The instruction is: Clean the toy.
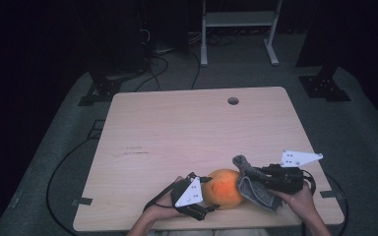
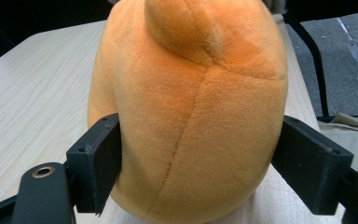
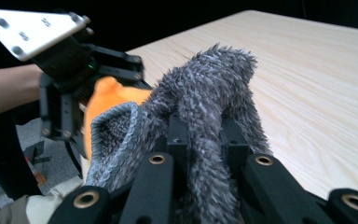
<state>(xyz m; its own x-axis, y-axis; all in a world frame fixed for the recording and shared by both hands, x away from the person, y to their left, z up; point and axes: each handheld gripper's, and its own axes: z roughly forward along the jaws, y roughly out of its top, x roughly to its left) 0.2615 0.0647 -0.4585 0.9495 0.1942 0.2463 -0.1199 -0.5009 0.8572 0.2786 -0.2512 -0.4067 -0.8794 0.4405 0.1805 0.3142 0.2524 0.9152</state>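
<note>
Where the work turns is the orange plush toy [image 1: 224,188], which sits on the table [image 1: 192,128] near its front edge, in front of my seat. It is rounded and stout, with a small rounded nub [image 2: 186,28] on the end facing away from the left gripper's camera, and its long axis seems to run roughly left to right across the high view.

To the toy's right, touching or overlapping it, lies a grey fuzzy sock [image 1: 253,184] or mitten-like cloth piece, its ribbed open cuff [image 3: 116,130] turned toward the toy. From here I judge the coming move is to draw that cuff over the toy, so what counts is that the cuff faces the toy's right end.

My left gripper [image 2: 196,158] is at the toy's left end, its two jaws set wide on either flank of the plush body and pressing the fur, so it has the toy held. My right gripper [image 3: 203,140] comes in from the right with its jaws drawn nearly together, pinching the grey sock between them. Each hand is nearest its own piece.

By count: one orange toy, one grey sock, two grippers, one table with a single round hole [image 1: 233,101] near its far edge. Behind the table, a white metal frame [image 1: 238,29] stands on the floor.
</note>
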